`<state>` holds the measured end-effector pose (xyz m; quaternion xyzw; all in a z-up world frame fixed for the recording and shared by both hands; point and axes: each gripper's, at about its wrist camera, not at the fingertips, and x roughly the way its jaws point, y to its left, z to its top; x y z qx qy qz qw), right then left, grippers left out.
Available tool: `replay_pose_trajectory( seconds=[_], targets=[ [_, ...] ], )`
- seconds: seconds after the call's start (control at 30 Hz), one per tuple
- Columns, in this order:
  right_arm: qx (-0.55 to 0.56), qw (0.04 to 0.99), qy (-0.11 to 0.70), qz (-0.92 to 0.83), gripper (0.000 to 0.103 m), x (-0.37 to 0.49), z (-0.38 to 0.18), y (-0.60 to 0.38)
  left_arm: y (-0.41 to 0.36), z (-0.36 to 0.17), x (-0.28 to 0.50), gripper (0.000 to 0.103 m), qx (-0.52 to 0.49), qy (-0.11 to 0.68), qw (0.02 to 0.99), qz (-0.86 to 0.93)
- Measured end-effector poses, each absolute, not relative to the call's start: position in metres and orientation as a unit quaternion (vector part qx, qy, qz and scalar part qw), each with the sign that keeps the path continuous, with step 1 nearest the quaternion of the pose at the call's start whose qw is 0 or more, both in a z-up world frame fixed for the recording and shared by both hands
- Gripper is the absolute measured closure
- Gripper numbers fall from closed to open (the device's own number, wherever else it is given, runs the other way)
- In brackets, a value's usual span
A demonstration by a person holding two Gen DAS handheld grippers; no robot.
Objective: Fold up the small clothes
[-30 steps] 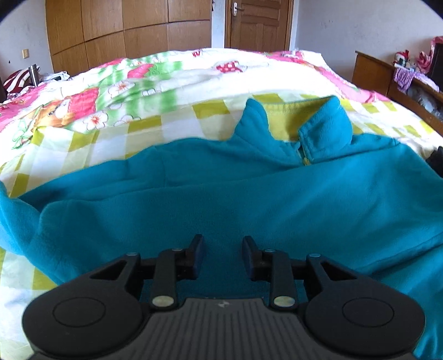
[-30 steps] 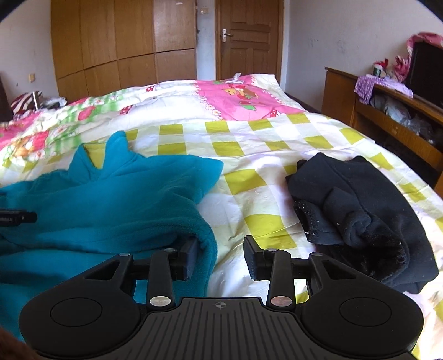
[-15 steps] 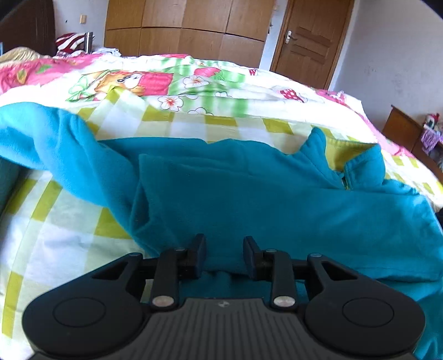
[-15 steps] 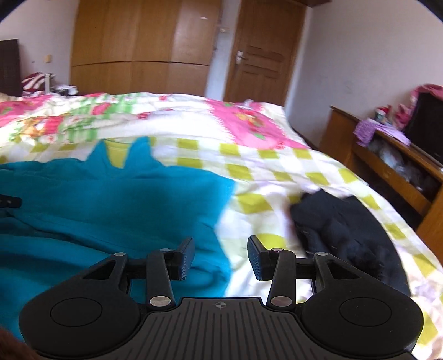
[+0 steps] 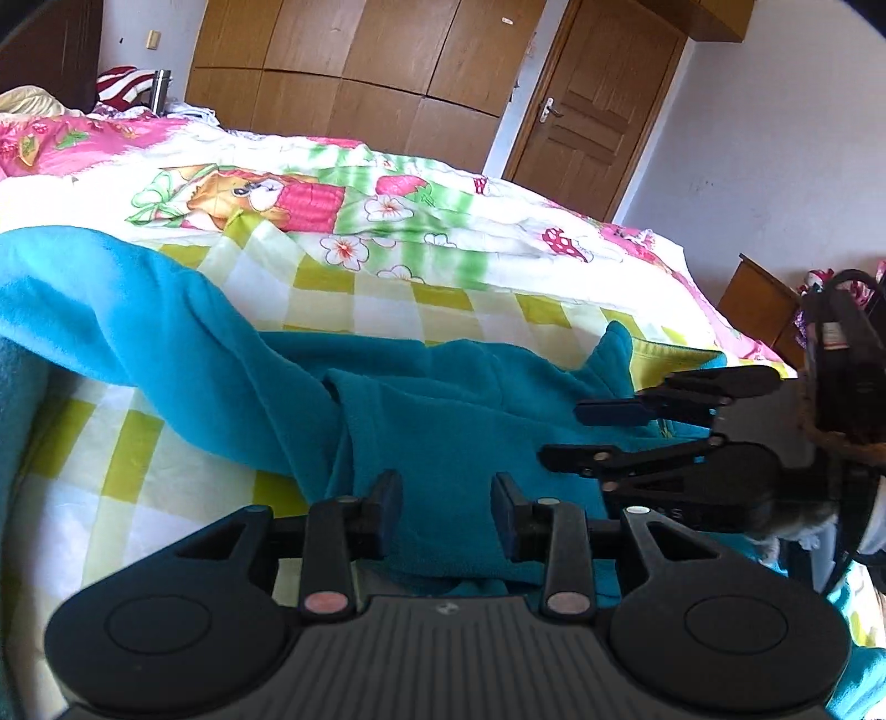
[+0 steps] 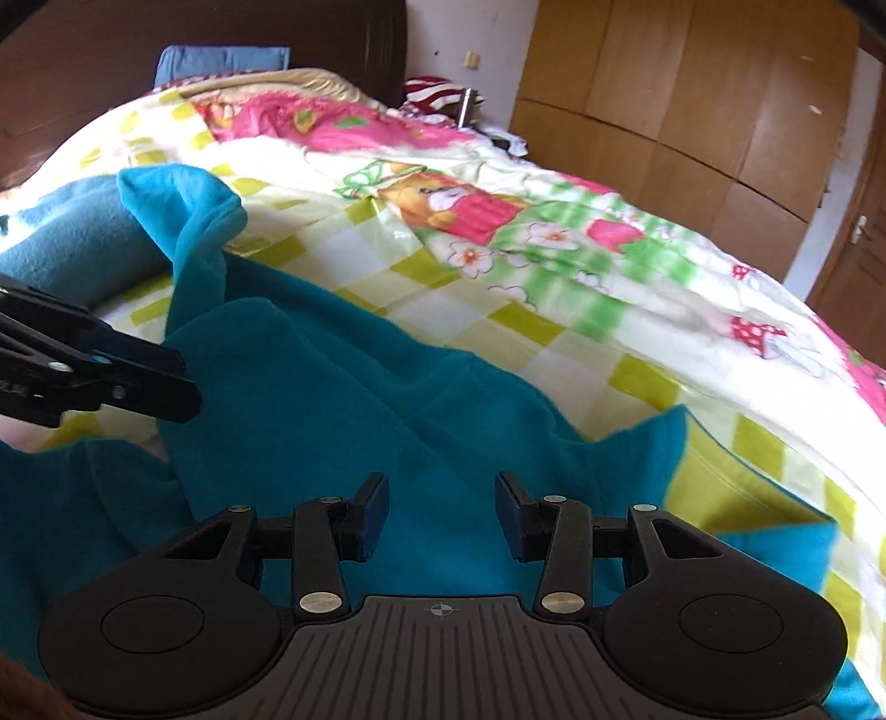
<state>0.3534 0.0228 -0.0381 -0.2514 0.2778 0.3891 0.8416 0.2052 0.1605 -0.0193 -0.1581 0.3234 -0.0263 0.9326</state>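
A teal fleece top (image 5: 443, 399) lies spread on the checked quilt (image 5: 354, 299), one sleeve (image 5: 138, 321) stretched out to the left and its collar (image 5: 614, 343) at the right. My left gripper (image 5: 446, 509) hovers low over the top's near edge; its jaws are opening, with a fold of teal fabric lying between them and unpressed. My right gripper (image 6: 440, 509) stands open over the top's body (image 6: 332, 387), near the collar (image 6: 664, 437). Each gripper shows in the other's view: the right gripper (image 5: 559, 437) at the right edge, the left gripper (image 6: 185, 382) at the left.
A grey-blue cloth (image 6: 72, 238) lies beside the sleeve end. A dark headboard (image 6: 221, 33) stands at the bed's head, with a wooden wardrobe (image 5: 343, 72) and a door (image 5: 587, 111) beyond the bed. A wooden cabinet (image 5: 753, 293) stands at the right.
My right gripper has swung left, away from a black garment and over the teal top. My left gripper shifted left and rolled, and its jaws widened a little. The sleeve now shows stretched out.
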Motion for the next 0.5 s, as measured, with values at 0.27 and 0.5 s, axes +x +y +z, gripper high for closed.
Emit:
replay_pose_trajectory(
  seconds=[0.27, 0.5],
  targets=[
    [-0.23, 0.825, 0.34, 0.387, 0.103, 0.367, -0.038, 0.019, 0.161, -0.023, 0.217, 0.065, -0.155, 0.326, 0.932, -0.028],
    [-0.196, 0.869, 0.313, 0.328, 0.103, 0.384, -0.013, -0.002, 0.159, -0.02, 0.233, 0.065, -0.129, 0.309, 0.942, -0.002]
  ],
)
